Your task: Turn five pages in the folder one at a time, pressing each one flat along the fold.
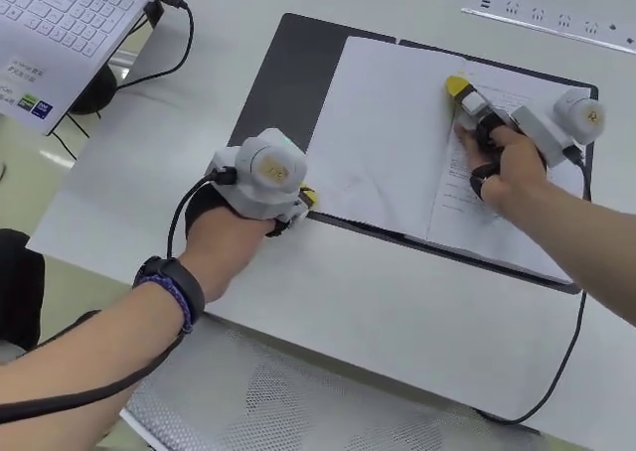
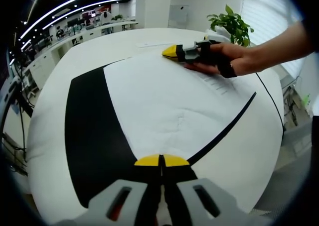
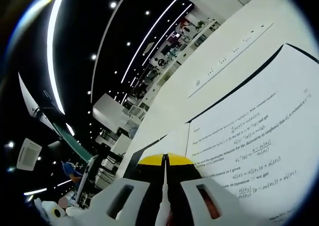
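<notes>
A black folder (image 1: 283, 74) lies open on the white table. A blank white page (image 1: 383, 133) lies over its left half, and a printed page (image 1: 467, 198) covers the right half. My right gripper (image 1: 456, 86) is shut, its yellow tips down on the paper at the top of the fold. In its own view the shut tips (image 3: 164, 160) rest beside the printed page (image 3: 259, 136). My left gripper (image 1: 306, 199) is shut at the folder's near edge. In its own view the closed tips (image 2: 162, 161) touch the lower edge of the blank page (image 2: 164, 101), with nothing seen between them.
A white laptop (image 1: 70, 24) sits at the far left with a black cable (image 1: 169, 34) trailing from it. A white power strip (image 1: 556, 19) lies at the back right. The table's near edge (image 1: 328, 347) runs close below the folder, above a mesh chair (image 1: 298, 401).
</notes>
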Motion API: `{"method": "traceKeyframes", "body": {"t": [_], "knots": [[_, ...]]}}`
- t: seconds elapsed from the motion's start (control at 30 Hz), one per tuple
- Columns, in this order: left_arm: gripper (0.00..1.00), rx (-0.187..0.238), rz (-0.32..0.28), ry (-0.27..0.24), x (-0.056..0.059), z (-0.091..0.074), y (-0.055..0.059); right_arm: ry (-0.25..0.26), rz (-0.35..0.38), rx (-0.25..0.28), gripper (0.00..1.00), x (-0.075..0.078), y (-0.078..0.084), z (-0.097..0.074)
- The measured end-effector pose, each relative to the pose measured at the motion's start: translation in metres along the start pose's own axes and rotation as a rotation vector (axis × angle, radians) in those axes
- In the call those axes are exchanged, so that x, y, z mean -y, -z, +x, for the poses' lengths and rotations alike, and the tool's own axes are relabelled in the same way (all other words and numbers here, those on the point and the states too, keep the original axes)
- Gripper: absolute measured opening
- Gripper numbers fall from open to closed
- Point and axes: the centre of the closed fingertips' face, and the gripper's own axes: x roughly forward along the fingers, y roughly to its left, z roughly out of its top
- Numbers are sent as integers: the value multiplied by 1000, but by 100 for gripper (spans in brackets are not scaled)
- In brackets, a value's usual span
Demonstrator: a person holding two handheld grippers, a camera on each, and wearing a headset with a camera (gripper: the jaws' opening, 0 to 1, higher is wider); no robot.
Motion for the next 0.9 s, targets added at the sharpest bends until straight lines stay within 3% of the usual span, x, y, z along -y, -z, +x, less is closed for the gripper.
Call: {"method": "traceKeyframes", "body": {"t": [0.17,0.53,0.9], "knots": [[0,2,1,0,0,0,0,-13,-32,-21,0,-6,9,-12],[0,1,2,2,0,0,0,3,-8,-9,0,-16,26,-36],[0,4,-7,7,0,0,1,-3,20,-21,0,-13,41,-57]]}}
